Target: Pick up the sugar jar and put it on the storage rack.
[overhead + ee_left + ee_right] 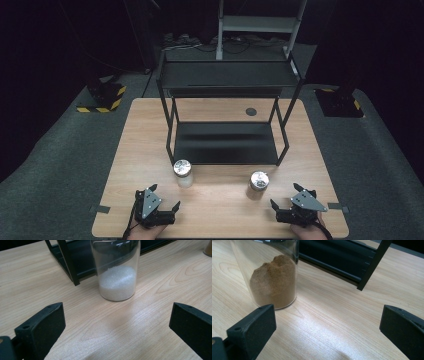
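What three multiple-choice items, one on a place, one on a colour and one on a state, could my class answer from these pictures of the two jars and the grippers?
1. Where does the jar of white grains stand?
A. On the wooden table, in front of the black rack
B. On the rack's lower shelf
C. Between the left gripper's pads

2. What colour is the powder in the other jar?
A. White
B. Brown
C. Green

3. How do the jaws of the right gripper stand?
A. Shut on the jar
B. Shut on nothing
C. Open, with bare table between them

Answers:
1 A: the high view shows it on the wood, just before the rack's front left leg.
2 B: the right gripper view shows brown powder heaped inside the glass.
3 C: the right gripper view shows the pads wide apart over bare wood.
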A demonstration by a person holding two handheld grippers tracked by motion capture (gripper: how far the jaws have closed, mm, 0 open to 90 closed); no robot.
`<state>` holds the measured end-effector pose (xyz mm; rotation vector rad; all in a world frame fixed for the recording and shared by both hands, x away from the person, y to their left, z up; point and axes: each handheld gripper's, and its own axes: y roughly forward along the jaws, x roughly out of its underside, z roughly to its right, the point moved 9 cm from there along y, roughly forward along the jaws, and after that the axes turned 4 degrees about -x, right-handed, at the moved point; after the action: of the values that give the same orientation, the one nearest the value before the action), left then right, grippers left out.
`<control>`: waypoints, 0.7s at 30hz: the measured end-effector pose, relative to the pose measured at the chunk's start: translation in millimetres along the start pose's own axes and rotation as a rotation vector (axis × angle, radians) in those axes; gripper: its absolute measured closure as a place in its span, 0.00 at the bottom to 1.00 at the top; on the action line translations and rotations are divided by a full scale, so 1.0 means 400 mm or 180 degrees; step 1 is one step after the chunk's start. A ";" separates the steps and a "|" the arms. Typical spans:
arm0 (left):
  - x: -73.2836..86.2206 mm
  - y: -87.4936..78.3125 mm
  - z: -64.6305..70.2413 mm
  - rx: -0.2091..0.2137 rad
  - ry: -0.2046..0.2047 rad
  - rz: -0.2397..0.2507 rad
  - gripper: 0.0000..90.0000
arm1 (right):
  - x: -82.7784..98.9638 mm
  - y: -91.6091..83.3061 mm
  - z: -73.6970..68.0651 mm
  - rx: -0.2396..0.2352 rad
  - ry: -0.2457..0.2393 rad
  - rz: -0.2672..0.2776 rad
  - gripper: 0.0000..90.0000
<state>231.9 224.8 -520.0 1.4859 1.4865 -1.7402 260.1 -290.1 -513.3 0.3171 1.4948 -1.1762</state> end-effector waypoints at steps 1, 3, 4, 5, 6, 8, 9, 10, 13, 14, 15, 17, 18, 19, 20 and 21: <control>0.000 0.000 0.003 -0.0001 0.0028 0.0001 0.01 | 0.000 0.000 0.000 0.0000 -0.0003 0.0000 0.00; -0.002 0.001 0.008 -0.0008 0.0093 -0.0022 0.01 | 0.001 0.000 0.000 0.0009 0.0003 0.0008 0.00; -0.003 0.002 0.010 0.0005 0.0131 -0.0032 0.01 | 0.000 0.000 0.000 0.0016 0.0008 -0.0002 0.00; -0.004 0.002 0.010 0.0015 0.0147 -0.0035 0.01 | -0.001 0.002 -0.001 0.0027 0.0007 -0.0014 0.00; -0.004 0.003 0.011 0.0007 0.0159 -0.0043 0.01 | -0.002 0.002 -0.001 0.0027 0.0001 -0.0020 0.00; -0.004 0.003 0.011 0.0005 0.0159 -0.0045 0.01 | -0.002 0.003 -0.002 0.0007 -0.0028 -0.0027 0.00; -0.004 0.003 0.011 0.0004 0.0150 -0.0042 0.01 | -0.002 0.003 -0.002 0.0010 -0.0030 -0.0030 0.00; -0.004 0.003 0.011 0.0003 0.0141 -0.0041 0.01 | -0.003 0.003 -0.002 0.0013 -0.0029 -0.0035 0.00; -0.004 0.002 0.010 0.0005 0.0129 -0.0043 0.01 | -0.004 0.004 -0.003 0.0026 -0.0018 -0.0049 0.00; -0.004 0.002 0.010 0.0006 0.0128 -0.0045 0.01 | -0.004 0.004 -0.002 0.0024 -0.0021 -0.0048 0.00; -0.004 0.002 0.010 0.0007 0.0129 -0.0047 0.01 | -0.003 0.004 -0.003 0.0025 -0.0021 -0.0048 0.00; -0.003 0.001 0.010 0.0006 0.0129 -0.0043 0.01 | -0.004 0.004 -0.003 0.0039 -0.0016 -0.0050 0.00; -0.003 0.001 0.010 0.0006 0.0125 -0.0043 0.01 | -0.004 0.004 -0.004 0.0041 -0.0017 -0.0052 0.00; -0.003 0.001 0.009 0.0006 0.0123 -0.0047 0.01 | -0.004 0.004 -0.004 0.0040 -0.0018 -0.0052 0.00; -0.004 0.001 0.009 0.0006 0.0121 -0.0050 0.01 | -0.004 0.004 -0.003 0.0033 -0.0019 -0.0049 0.00; -0.004 0.001 0.009 0.0009 0.0124 -0.0052 0.01 | -0.003 0.004 -0.002 0.0021 -0.0014 -0.0045 0.00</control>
<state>231.1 220.9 -519.4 1.5216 1.5201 -1.7327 261.3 -288.2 -513.0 0.3087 1.4918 -1.1926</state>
